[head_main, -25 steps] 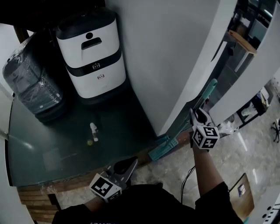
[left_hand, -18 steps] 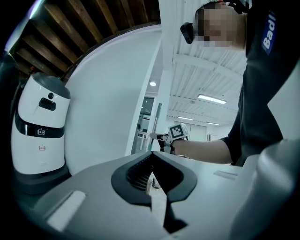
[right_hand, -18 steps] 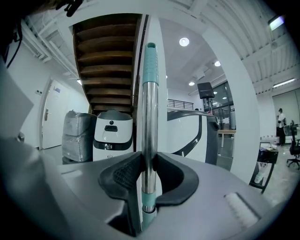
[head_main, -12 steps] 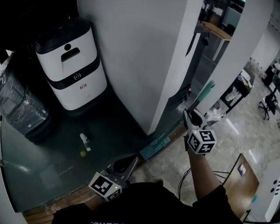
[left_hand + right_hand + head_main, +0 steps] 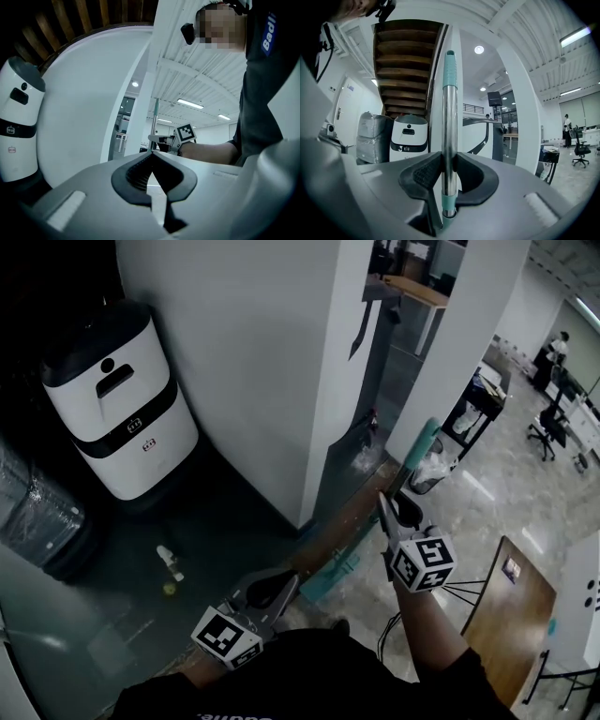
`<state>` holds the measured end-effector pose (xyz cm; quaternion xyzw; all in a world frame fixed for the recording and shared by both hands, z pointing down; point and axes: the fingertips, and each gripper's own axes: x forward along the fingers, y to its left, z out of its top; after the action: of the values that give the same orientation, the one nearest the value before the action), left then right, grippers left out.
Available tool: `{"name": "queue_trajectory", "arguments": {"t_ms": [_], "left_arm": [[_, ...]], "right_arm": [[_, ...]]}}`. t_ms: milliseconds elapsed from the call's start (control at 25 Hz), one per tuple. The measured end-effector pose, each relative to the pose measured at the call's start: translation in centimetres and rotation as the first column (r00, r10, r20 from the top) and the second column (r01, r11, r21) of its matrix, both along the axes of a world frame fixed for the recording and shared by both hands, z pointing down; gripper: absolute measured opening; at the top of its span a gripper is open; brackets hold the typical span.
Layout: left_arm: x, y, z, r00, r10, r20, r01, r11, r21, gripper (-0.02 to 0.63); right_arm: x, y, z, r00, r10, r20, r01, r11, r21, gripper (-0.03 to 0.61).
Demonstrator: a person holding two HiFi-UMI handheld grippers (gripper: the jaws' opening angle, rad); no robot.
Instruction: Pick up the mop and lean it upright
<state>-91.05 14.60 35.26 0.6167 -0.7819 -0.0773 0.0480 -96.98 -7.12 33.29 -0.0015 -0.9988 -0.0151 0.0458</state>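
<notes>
The mop has a steel pole (image 5: 394, 493) with a teal grip at its top (image 5: 429, 432) and a flat teal head (image 5: 330, 579) down at the wooden edge of the dark platform. It stands tilted beside the white pillar (image 5: 253, 371). My right gripper (image 5: 398, 512) is shut on the pole (image 5: 449, 122) just above its lower teal collar, pads on both sides (image 5: 449, 161). My left gripper (image 5: 270, 592) hangs low in front of me, shut on nothing (image 5: 151, 155). It looks toward the pole (image 5: 153, 123) and the right gripper's marker cube (image 5: 186, 132).
A white and black dock unit (image 5: 117, 413) stands against the wall on the dark platform, with a plastic-wrapped dark bundle (image 5: 37, 521) to its left. A small white bottle (image 5: 171, 563) lies on the platform. A wooden desk (image 5: 511, 587) is at the right, office chairs beyond.
The head view has swung right and up, showing more of the office. My right gripper keeps its hold on the pole, which now stands a little steeper. The left gripper has barely moved.
</notes>
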Motion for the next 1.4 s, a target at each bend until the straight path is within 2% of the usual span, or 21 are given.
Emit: {"name": "queue_trajectory", "arguments": {"t_ms": [280, 480, 1160, 1400], "left_arm": [[1.2, -2.2, 0.2, 0.996, 0.093, -0.003, -0.093, 0.996, 0.001, 0.02], [2.4, -3.4, 0.3, 0.988, 0.152, 0.027, -0.151, 0.988, -0.022, 0.018], [3.6, -0.4, -0.2, 0.978, 0.206, 0.038, -0.206, 0.978, 0.009, 0.02], [4.3, 0.3, 0.0, 0.971, 0.239, 0.009, -0.239, 0.971, 0.023, 0.02]], "right_arm": [[4.7, 0.0, -0.8, 0.998, 0.053, 0.021, -0.052, 0.998, -0.018, 0.103], [6.8, -0.2, -1.0, 0.996, 0.086, 0.028, -0.085, 0.996, -0.034, 0.103], [11.5, 3.8, -2.0, 0.985, 0.164, 0.057, -0.163, 0.986, -0.024, 0.101], [13.6, 6.0, -3.3, 0.98, 0.19, 0.06, -0.188, 0.982, -0.026, 0.101]]}}
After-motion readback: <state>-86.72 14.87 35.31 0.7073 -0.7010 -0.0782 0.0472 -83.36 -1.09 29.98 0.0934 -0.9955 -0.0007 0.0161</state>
